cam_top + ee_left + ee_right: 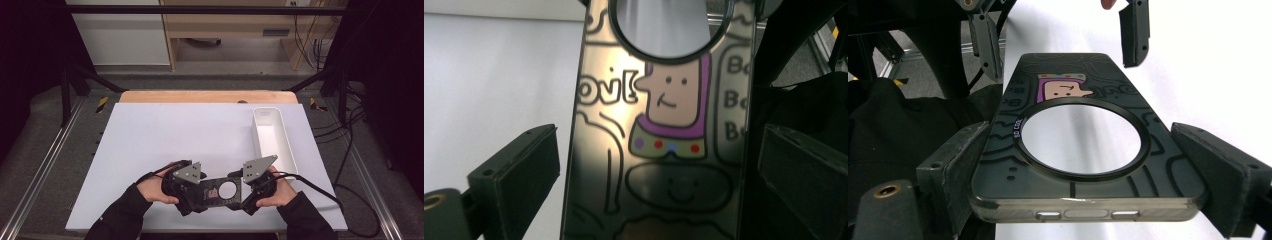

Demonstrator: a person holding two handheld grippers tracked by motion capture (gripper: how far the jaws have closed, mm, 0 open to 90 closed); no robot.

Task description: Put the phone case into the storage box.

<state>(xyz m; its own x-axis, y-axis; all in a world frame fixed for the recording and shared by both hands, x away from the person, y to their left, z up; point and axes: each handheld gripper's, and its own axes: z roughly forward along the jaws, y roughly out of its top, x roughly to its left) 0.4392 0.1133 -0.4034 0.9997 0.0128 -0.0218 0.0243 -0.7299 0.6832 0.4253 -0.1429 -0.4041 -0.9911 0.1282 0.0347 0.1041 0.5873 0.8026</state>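
Note:
A dark translucent phone case (222, 192) with a round ring cut-out and a purple cartoon figure hangs low over the front of the white table (175, 135), between both grippers. My right gripper (242, 190) is shut on its sides near the button end, and its own view shows both pads pressed against the phone case (1063, 90) by the right gripper (1083, 150). My left gripper (202, 192) straddles the other end, open. Its jaws stand a little off each edge of the case (664, 130), with the left gripper (661, 150) around it. The left gripper (1060, 42) shows beyond the case.
A long white tray (274, 137) lies along the table's right side, just behind my right hand. Metal rails run along both sides of the table, and cables trail on the floor at right.

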